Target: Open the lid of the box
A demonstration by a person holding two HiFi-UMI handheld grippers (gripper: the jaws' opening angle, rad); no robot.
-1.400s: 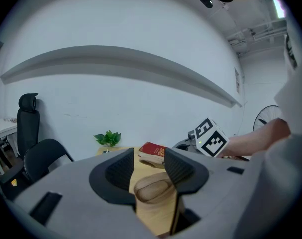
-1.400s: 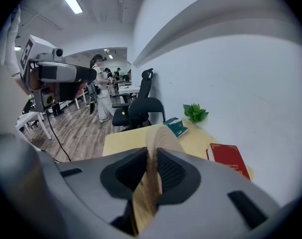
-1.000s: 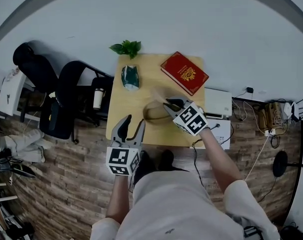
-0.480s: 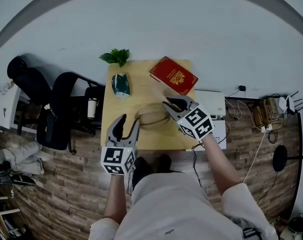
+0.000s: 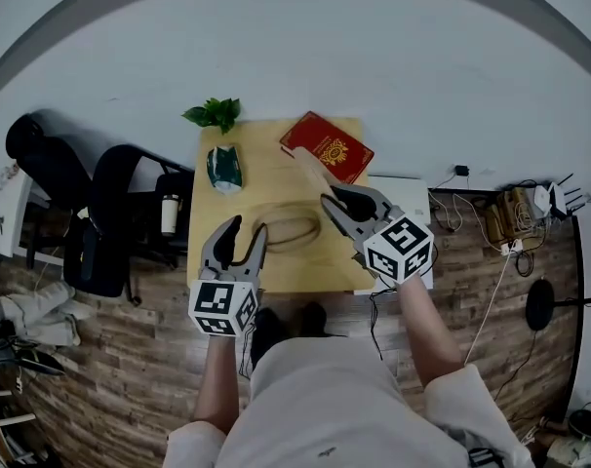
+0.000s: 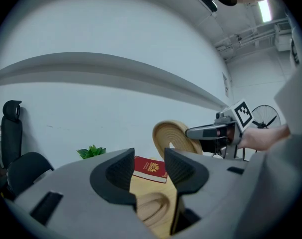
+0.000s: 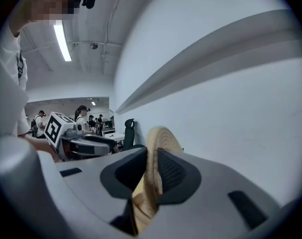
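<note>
Lid [image 6: 173,137]: thin round disc, likely light, stiff; rim suits hold. Right gripper [image 7: 151,163] clamps rim edge-on, above box [image 5: 291,227]. Left gripper [image 6: 148,163] released, empty, over near-left worktop [image 5: 261,178].

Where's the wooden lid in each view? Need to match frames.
Head view: lid edge-on, just right of centre, gripped by the right hand-held gripper.
Left gripper view: lid right of centre, round face showing.
Right gripper view: lid at centre, edge-on between the jaws.
Shared landmark: the white wall.
</note>
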